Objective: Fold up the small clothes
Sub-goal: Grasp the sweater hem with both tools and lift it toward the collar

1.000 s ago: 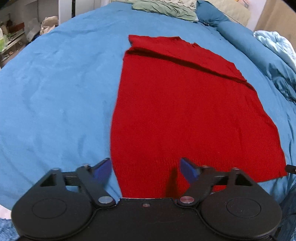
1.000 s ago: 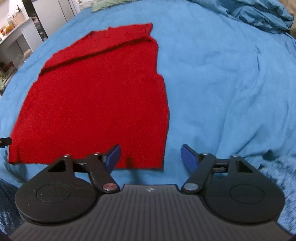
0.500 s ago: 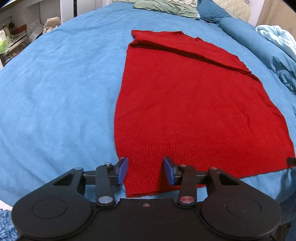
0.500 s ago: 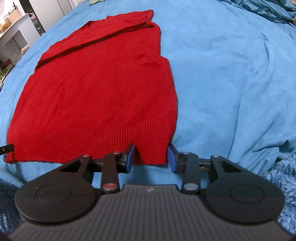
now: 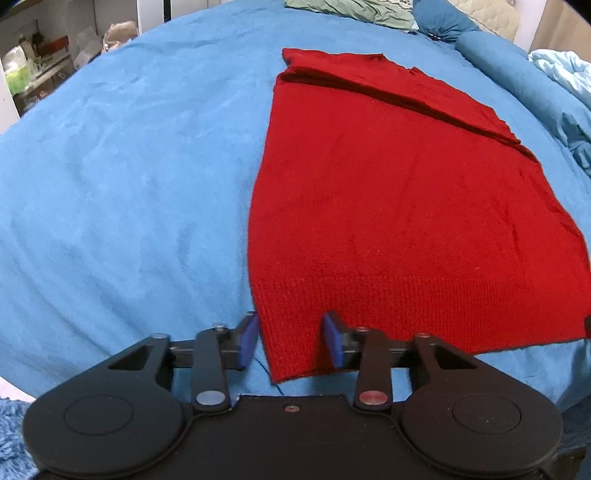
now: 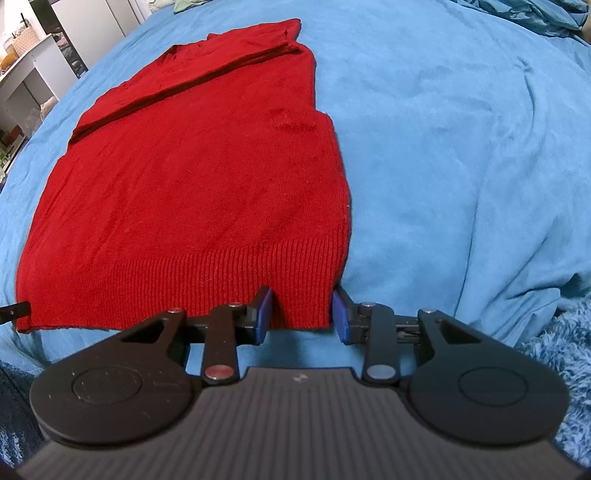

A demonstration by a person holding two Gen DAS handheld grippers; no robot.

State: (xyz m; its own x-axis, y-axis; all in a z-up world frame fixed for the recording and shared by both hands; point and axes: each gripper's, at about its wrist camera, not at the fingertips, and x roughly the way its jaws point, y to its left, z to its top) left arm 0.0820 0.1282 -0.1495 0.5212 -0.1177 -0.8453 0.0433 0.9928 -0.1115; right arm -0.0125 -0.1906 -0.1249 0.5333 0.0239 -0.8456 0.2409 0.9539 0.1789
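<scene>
A red knit sweater (image 5: 399, 206) lies flat on the blue bedspread (image 5: 129, 184), its sleeves folded across the far end. My left gripper (image 5: 290, 341) is half closed, its blue pads on either side of the near left hem corner. In the right wrist view the sweater (image 6: 207, 177) shows with its ribbed hem nearest. My right gripper (image 6: 301, 314) is half closed, its pads on either side of the near right hem corner, which bunches between them. Neither pair of pads has met.
Blue pillows and a rumpled light blue duvet (image 5: 554, 74) lie at the far right of the bed. A green cloth (image 5: 351, 11) sits at the head. Shelves and white furniture (image 6: 33, 66) stand beyond the bed's left side. Fluffy blue fabric (image 6: 561, 350) lies near the right front.
Both grippers came down to the sweater's near hem corners and narrowed from wide open to half closed. In the last half second they stayed about the same width, and the right corner bunched slightly.
</scene>
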